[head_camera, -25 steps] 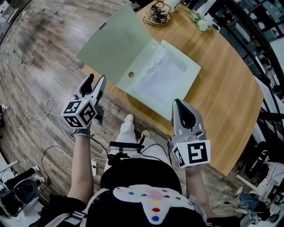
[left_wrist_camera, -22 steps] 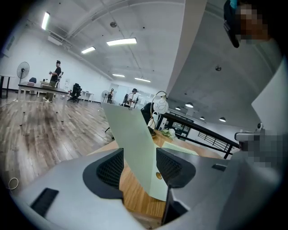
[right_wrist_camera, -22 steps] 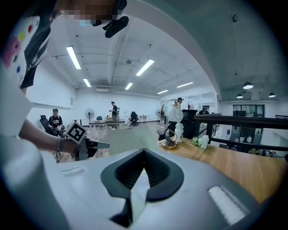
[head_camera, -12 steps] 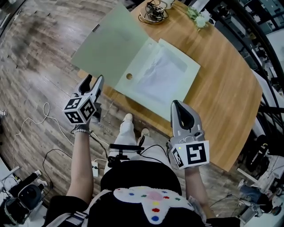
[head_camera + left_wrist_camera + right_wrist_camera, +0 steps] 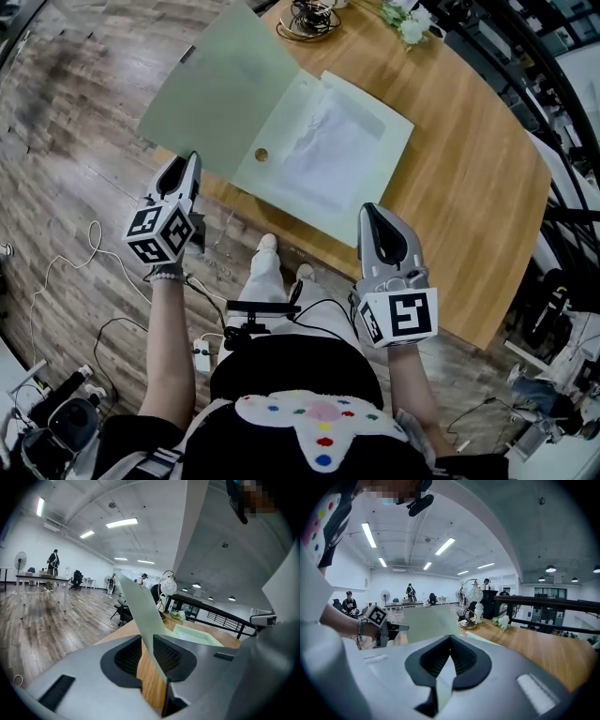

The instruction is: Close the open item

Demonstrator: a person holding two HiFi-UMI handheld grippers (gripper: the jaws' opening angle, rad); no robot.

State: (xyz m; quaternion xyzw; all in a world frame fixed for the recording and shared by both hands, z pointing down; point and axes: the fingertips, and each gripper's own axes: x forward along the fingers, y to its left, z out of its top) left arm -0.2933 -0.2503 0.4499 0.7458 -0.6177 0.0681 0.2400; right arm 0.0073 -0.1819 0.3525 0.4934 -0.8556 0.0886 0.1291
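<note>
Now, nearest to me, my left claw [image 5: 180, 169] is clamped on the near edge of the cover [image 5: 216, 94]. In the left gripper view the pale green sheet runs straight through the narrow slit between the jaws and rises away at a slant. My right claw [image 5: 372, 214] has its jaws drawn together at the tips, just over the near corner of the folder [image 5: 323, 150]. A sliver of pale green shows in the gap behind the tips, but I cannot tell whether they pinch anything. The folder lies open on the wooden table [image 5: 469, 187], papers showing in its right half and the cover flung out to the left past the table's edge. So I judge I'm at the start of the closing: cover gripped, not yet swung. Next I'd need to lift the left claw in an arc up and over to the right and lay the cover flat on the papers, while the right steadies the base. Beyond lie a cable coil [image 5: 305, 19] and flowers [image 5: 403, 23], well clear.
</note>
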